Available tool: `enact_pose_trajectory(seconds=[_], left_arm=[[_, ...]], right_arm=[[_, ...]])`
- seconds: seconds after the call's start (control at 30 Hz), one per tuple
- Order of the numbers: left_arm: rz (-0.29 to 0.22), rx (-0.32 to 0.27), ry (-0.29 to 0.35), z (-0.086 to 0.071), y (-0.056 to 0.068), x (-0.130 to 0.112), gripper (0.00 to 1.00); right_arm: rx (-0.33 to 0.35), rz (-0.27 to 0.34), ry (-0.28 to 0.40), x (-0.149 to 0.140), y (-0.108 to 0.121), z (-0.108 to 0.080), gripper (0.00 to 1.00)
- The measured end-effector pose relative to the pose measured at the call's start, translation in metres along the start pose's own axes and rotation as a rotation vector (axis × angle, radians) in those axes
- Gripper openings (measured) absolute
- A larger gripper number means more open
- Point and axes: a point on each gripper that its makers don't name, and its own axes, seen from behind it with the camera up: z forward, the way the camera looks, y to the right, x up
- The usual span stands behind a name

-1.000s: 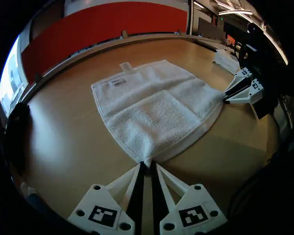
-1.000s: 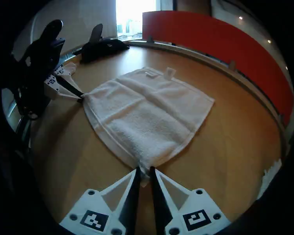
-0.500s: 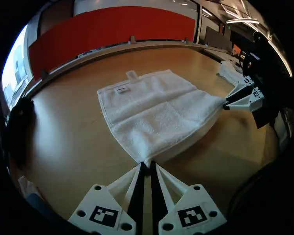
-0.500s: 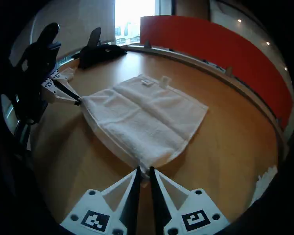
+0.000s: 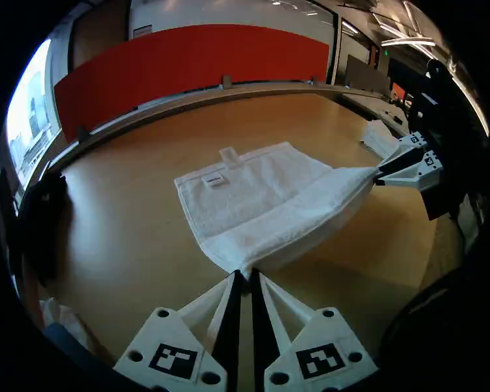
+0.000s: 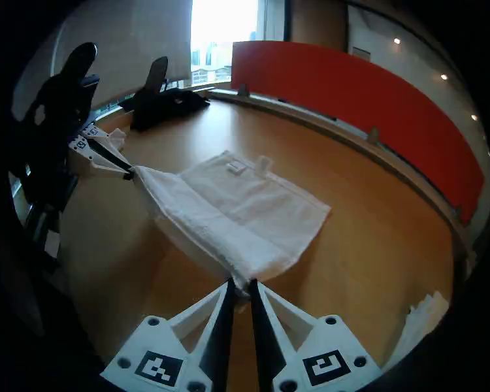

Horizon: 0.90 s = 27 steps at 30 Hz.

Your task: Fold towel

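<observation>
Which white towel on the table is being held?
The spread towel in the middle: the left hand-held gripper and the right hand-held gripper each pinch a corner, holding that edge up. The other towel lies aside, untouched.

Office: long wooden desk (image 5: 114,215), red divider panel (image 5: 179,59), ceiling strip lights (image 5: 402,42)

You are getting bare tabletop (image 5: 114,215) at left and lower right of the left gripper view. The towel (image 5: 271,202) is blocking the centre and a red partition (image 5: 193,59) is walling the top. A dark object (image 6: 163,104) is sitting upper left in the right gripper view.
</observation>
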Motion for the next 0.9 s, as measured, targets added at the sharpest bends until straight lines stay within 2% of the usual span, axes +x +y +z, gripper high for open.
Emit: enact_pose_trajectory(seconds=[0.27,0.57,0.9], left_arm=[[-0.008,-0.005,0.005,-0.02,0.006,0.016,0.1],[-0.048,-0.017,0.02,-0.038,0.014,0.032,0.1],[-0.05,-0.035,0.02,-0.054,0.02,0.04,0.1]], right_arm=[[-0.002,-0.003,0.007,0.011,-0.001,-0.021,0.17],[-0.009,0.003,0.009,0.019,0.0,-0.04,0.17],[0.007,0.018,0.008,0.024,-0.002,-0.056,0.17]])
